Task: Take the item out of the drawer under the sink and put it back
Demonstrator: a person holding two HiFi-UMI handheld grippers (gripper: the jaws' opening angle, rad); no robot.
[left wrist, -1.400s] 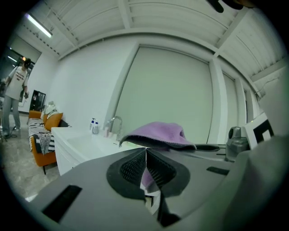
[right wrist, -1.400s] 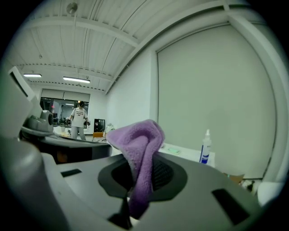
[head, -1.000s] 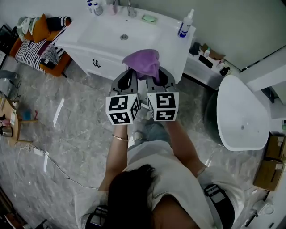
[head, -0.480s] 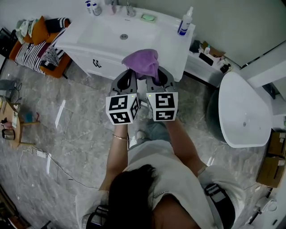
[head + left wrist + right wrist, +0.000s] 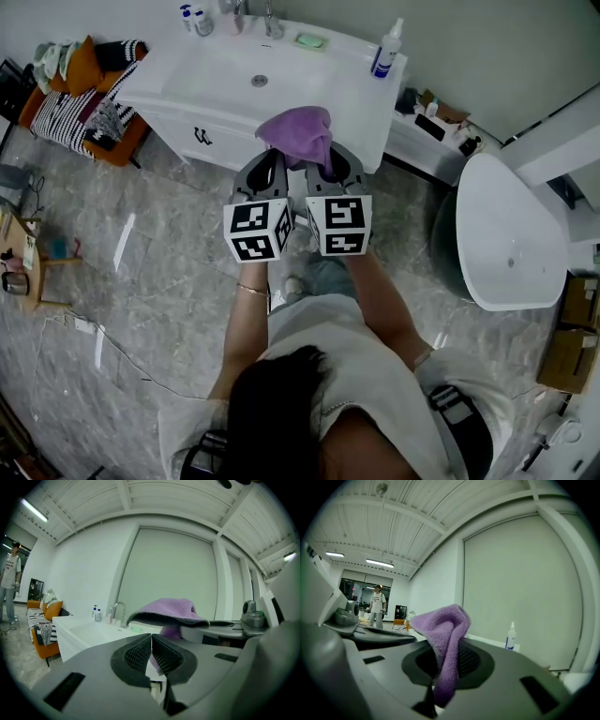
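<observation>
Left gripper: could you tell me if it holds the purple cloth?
No, the left gripper is shut empty; the purple cloth sits beyond it.

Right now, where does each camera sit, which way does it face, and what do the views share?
Head view: on the person's head, facing steeply down at sink, floor, hair, both arms, left gripper and right gripper.
Left gripper view: on that gripper, roughly level along its shut, empty jaws toward the faucet.
Right gripper view: along jaws clamped on the purple cloth; spray bottle beyond.
Shared: all three show the purple cloth.
</observation>
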